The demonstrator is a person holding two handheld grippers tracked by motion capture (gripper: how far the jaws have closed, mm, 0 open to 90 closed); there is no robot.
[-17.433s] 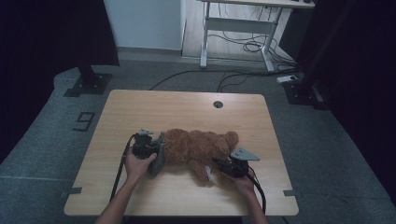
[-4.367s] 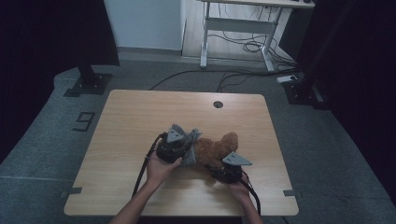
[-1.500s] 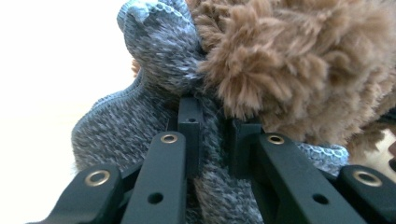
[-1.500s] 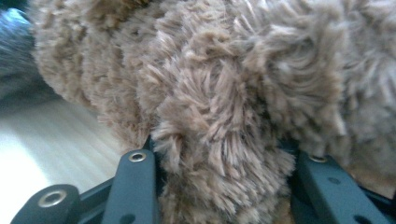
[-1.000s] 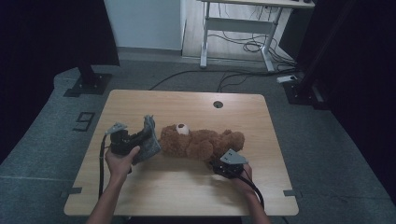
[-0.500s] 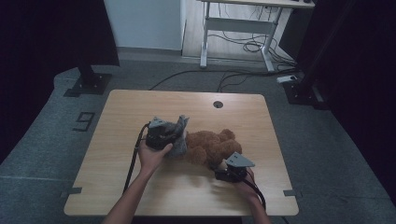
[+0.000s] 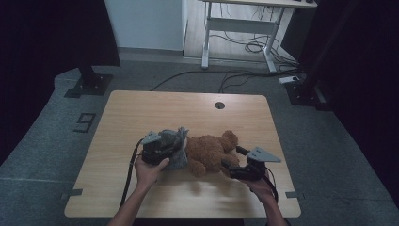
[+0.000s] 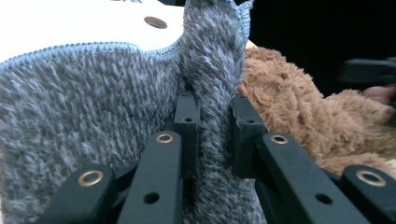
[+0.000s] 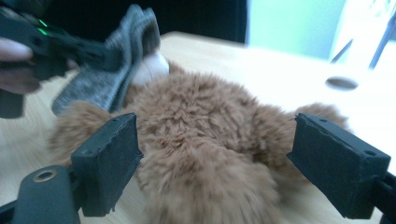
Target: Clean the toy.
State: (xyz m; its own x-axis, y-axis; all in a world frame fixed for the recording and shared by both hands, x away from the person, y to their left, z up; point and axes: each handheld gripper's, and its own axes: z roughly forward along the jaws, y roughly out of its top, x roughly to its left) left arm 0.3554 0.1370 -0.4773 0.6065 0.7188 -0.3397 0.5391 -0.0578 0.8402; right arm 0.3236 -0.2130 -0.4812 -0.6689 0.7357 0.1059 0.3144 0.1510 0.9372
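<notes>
- Left gripper (image 8: 208, 121) is pinching a ridge of grey cloth (image 8: 84, 107) between nearly closed jaws; the fold is standing up between them, with more cloth spreading to the side.
- Judging the risk there: the grip is taking only a thin fold of fluffy pile, so a pull could be sliding the cloth out of the jaws.
- In the high view this left gripper (image 7: 157, 146) is sitting just beside the bear's (image 7: 209, 151) head end, with the cloth (image 7: 175, 148) bunched against the plush.
- Right gripper (image 9: 215, 163) is standing wide, jaws on either side of the brown bear (image 9: 205, 140) and gripping nothing; whether the pads are brushing the fur I cannot tell.
- Likely trouble here: closing now could be catching loose fur only, or shoving the bear along the worktop (image 7: 141, 108) instead of holding it.
- High view is placing the right gripper (image 7: 235, 165) at the bear's lower end, near the front edge of the worktop, where a nudge could be pushing the toy toward the edge.
- Bear is lying on its side across the middle of the worktop, between the two grippers.
</notes>
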